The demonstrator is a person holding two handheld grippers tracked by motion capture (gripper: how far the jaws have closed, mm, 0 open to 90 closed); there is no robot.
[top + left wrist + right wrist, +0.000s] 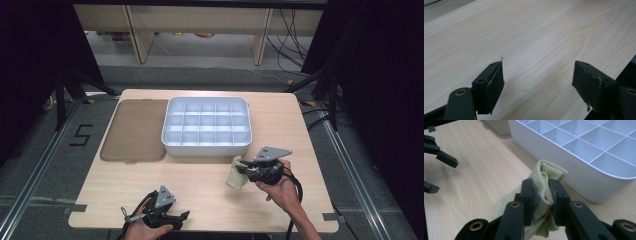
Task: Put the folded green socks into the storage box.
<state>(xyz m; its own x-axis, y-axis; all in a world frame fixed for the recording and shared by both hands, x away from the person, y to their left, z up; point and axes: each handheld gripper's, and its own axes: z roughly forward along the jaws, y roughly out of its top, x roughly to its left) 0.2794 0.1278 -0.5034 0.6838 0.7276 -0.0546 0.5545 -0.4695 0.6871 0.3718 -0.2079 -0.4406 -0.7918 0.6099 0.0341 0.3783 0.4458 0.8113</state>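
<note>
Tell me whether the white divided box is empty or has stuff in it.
Empty: every compartment of the white box that the high view shows is bare. The pale sock is outside it.

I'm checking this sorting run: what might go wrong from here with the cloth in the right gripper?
The right gripper pinches only a fold of the pale yellow cloth, so it may slip free. The loose end hanging below could catch on the white tray's rim. The tray's compartments look narrow, so the cloth may bulge out.

The high view looks forward and down over the whole table (200, 190). Each gripper view sits low and close; the right one shares the white divided tray (564, 152) with it.
</note>
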